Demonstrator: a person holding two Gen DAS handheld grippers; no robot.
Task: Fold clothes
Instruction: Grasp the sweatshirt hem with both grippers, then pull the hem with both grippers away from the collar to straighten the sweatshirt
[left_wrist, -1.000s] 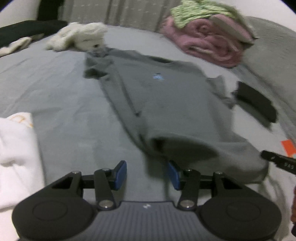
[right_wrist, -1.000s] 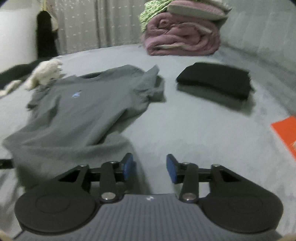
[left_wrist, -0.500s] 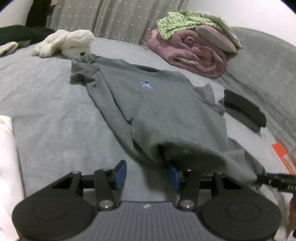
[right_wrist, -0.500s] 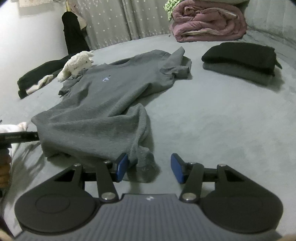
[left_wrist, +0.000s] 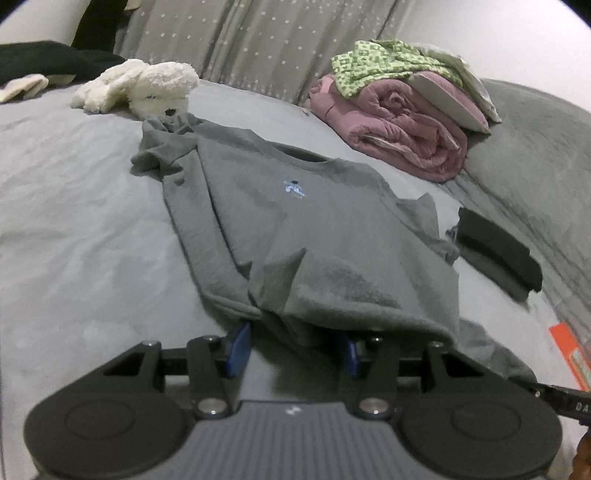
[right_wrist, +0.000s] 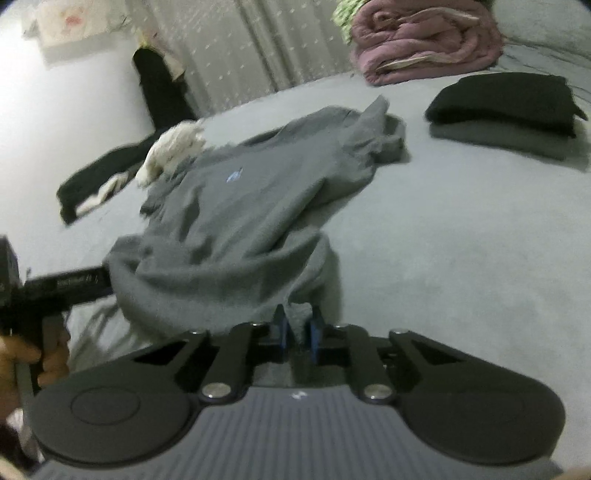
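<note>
Right gripper (right_wrist: 297, 338) is closing, its blue pads pinching the near hem corner of the grey shirt (right_wrist: 236, 221). Left gripper (left_wrist: 291, 349) stands apart, hem draped between its pads. Shirt lies spread on the grey bed (left_wrist: 74, 221). Beyond: folded black clothes (right_wrist: 502, 103), pink blanket (left_wrist: 399, 136).

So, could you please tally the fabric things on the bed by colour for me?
Grey: 2, T-shirt, folded garment
Black: 2, folded garment, loose garment
Pink: 1, rolled quilt
Green: 1, patterned cloth
White: 1, plush toy
Total: 7
</note>
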